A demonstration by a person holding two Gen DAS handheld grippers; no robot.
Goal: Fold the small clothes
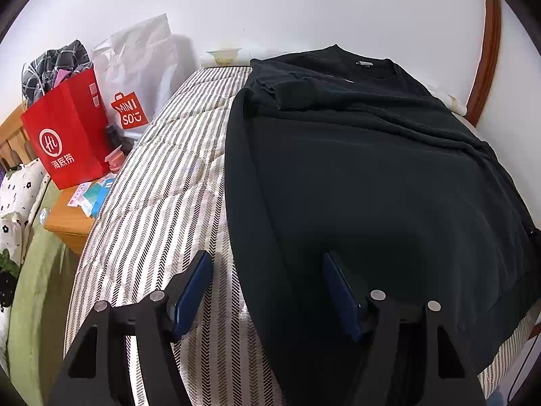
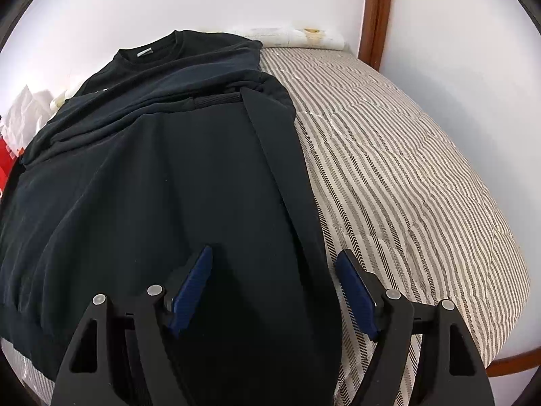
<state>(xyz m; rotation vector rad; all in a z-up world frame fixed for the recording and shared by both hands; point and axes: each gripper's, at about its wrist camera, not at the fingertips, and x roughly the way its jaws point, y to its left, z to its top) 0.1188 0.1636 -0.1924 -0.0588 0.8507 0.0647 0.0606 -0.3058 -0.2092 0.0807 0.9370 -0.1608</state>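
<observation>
A black long-sleeved sweatshirt [image 1: 372, 169] lies flat on a striped mattress [image 1: 162, 182], collar at the far end, both sides and sleeves folded in over the body. It also shows in the right wrist view [image 2: 152, 186]. My left gripper [image 1: 267, 264] is open and empty, hovering over the garment's left folded edge near the hem. My right gripper [image 2: 274, 260] is open and empty over the right folded edge near the hem; the striped mattress [image 2: 405, 176] lies to its right.
A red paper bag [image 1: 67, 135] and a white Miniso bag [image 1: 135, 77] stand on a wooden nightstand [image 1: 67, 216] left of the bed. A white wall is behind. A wooden bed frame [image 2: 375, 13] runs at the right.
</observation>
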